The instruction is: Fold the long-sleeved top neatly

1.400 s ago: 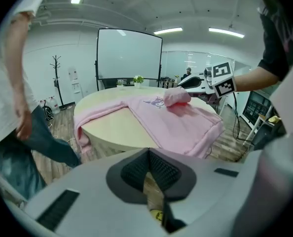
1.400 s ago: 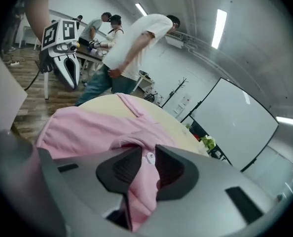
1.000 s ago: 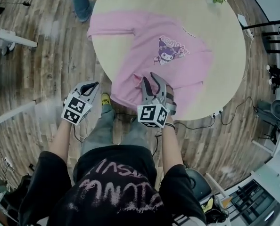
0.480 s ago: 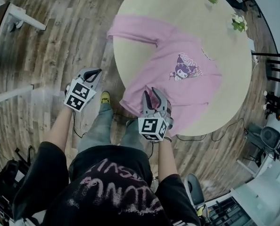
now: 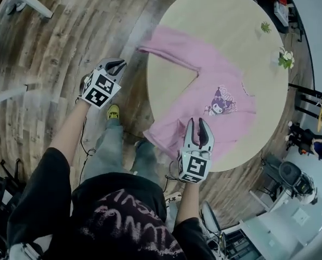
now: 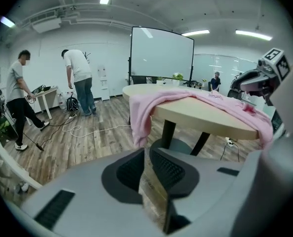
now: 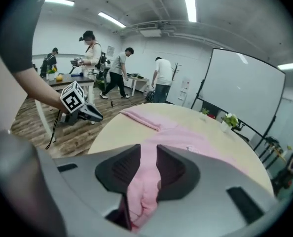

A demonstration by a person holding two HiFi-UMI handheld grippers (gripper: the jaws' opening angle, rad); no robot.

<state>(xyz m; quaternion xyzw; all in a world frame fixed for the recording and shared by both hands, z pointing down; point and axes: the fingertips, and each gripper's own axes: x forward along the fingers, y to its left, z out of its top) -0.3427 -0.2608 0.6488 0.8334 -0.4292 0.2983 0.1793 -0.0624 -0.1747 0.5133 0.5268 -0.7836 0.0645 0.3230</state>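
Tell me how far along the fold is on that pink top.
Done: nothing folded; the pink long-sleeved cartoon-print top lies spread on the round beige table. In hand: the right tongs have just been closing on its near hem. The left tongs, just opening, hold nothing, off the table over the wooden floor. Left: every fold.

Right gripper (image 5: 197,124) covers the pink top's (image 5: 204,91) hem — its lettering (image 5: 230,92) too small to read.
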